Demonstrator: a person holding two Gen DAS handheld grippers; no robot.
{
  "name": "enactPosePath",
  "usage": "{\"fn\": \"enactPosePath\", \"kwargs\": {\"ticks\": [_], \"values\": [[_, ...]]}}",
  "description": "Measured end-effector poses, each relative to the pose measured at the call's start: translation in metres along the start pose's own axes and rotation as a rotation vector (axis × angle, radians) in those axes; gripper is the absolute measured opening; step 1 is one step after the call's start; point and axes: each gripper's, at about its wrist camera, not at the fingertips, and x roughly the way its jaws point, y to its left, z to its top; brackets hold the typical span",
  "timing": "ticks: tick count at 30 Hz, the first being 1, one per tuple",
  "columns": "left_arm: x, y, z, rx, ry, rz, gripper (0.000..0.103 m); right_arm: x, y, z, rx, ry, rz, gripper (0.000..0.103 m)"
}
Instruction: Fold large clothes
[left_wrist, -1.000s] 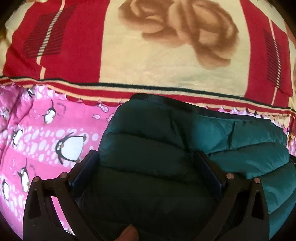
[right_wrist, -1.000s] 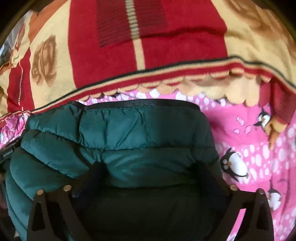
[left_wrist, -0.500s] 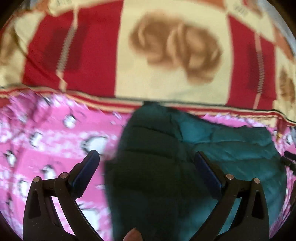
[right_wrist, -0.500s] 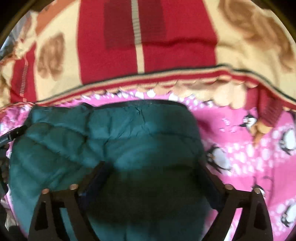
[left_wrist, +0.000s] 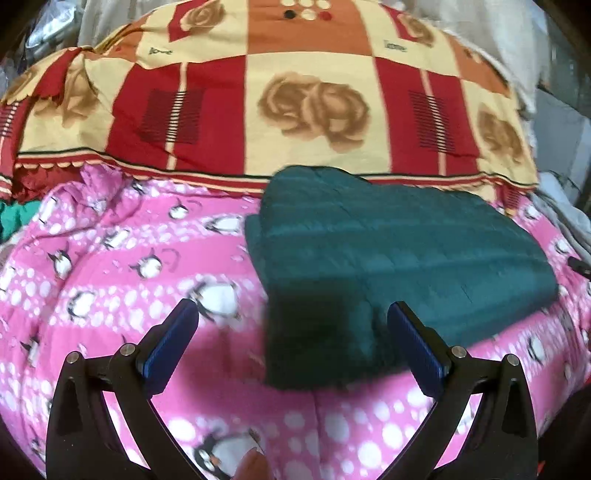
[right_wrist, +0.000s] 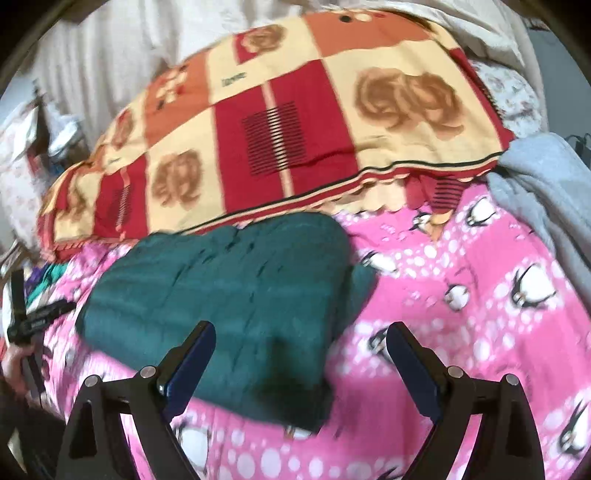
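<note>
On the pink penguin-print quilt (left_wrist: 110, 280) I find my left gripper (left_wrist: 291, 334) released, its blue ribbed pads spread wide and gripping nothing. Just ahead, the quilted dark-green puffer jacket (left_wrist: 388, 254) lies folded into a thick, puffy rectangle, its far edge against the red-and-cream rose blanket (left_wrist: 314, 107). My right gripper (right_wrist: 301, 349) is likewise parted, empty, above the jacket's near edge.

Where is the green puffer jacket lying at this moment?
The folded green puffer jacket lies on the pink penguin blanket, just in front of the red and cream rose blanket. It appears right of centre in the left wrist view, left of centre in the right.
</note>
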Motion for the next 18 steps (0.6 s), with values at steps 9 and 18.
{"fn": "enactPosePath", "kwargs": {"ticks": [9, 18], "values": [[0.031, 0.017, -0.024, -0.044, 0.096, -0.118, 0.103, 0.049, -0.014, -0.020, 0.115, 0.079, 0.139, 0.091], [0.045, -0.005, -0.029, 0.017, 0.161, -0.203, 0.103, 0.065, -0.006, -0.032, 0.143, 0.089, 0.188, 0.087]]}}
